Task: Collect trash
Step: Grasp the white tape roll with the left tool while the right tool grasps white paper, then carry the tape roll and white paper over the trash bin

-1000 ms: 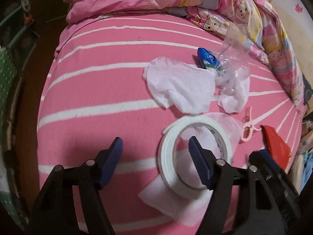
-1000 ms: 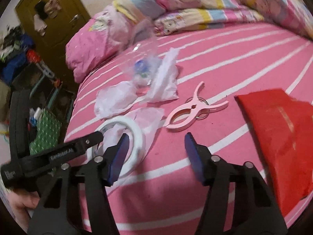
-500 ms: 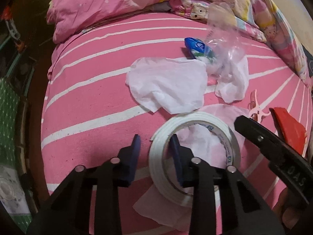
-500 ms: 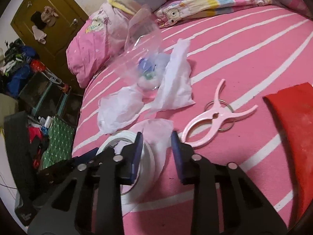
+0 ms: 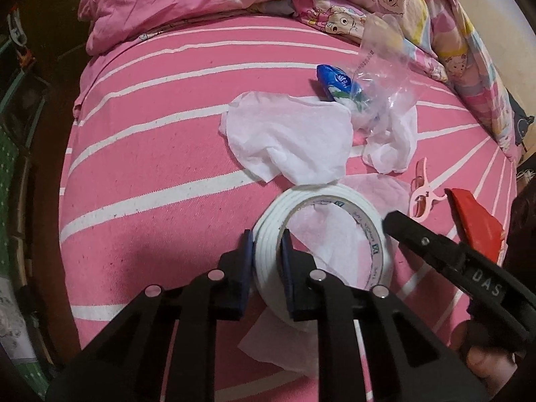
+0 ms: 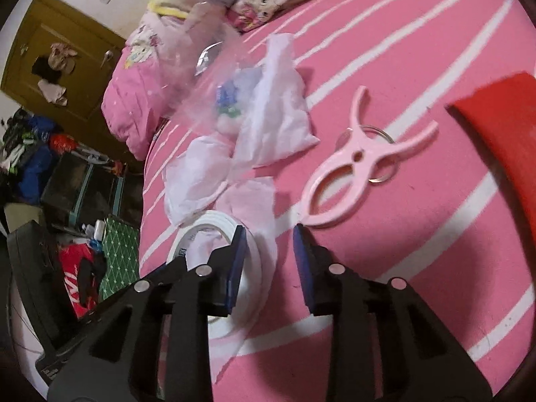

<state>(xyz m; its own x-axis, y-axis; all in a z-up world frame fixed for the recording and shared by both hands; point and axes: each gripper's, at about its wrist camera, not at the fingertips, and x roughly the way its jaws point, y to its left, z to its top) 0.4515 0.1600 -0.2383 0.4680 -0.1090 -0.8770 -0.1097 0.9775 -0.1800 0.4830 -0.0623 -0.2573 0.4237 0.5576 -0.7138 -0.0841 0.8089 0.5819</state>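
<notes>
**Left jaws clenched on the tape roll, right jaws released**

The pink striped bed (image 5: pixel 160 154) fills both my views, with a cartoon quilt (image 5: pixel 395 6) heaped at 12 o'clock. A red sheet (image 6: pixel 502 140) lies at 3 o'clock in my right view. At the centre of my left view rests a large white tissue (image 5: pixel 288 140), and a smaller one (image 5: pixel 392 147) is just beside it at 2 o'clock. A clear plastic bag (image 5: pixel 385 77) stands over a blue wrapper (image 5: pixel 335 82); the wrapper seems partly inside it, though the view is not sharp there. The pink clothespin (image 6: pixel 355 164) lies at 1 o'clock from my right gripper (image 6: pixel 269 264), whose jaws are released and hold nothing. My left gripper (image 5: pixel 266 271) is grasping the near wall of the white tape roll (image 5: pixel 368 221), which sits on a thin tissue (image 5: pixel 278 348).
</notes>
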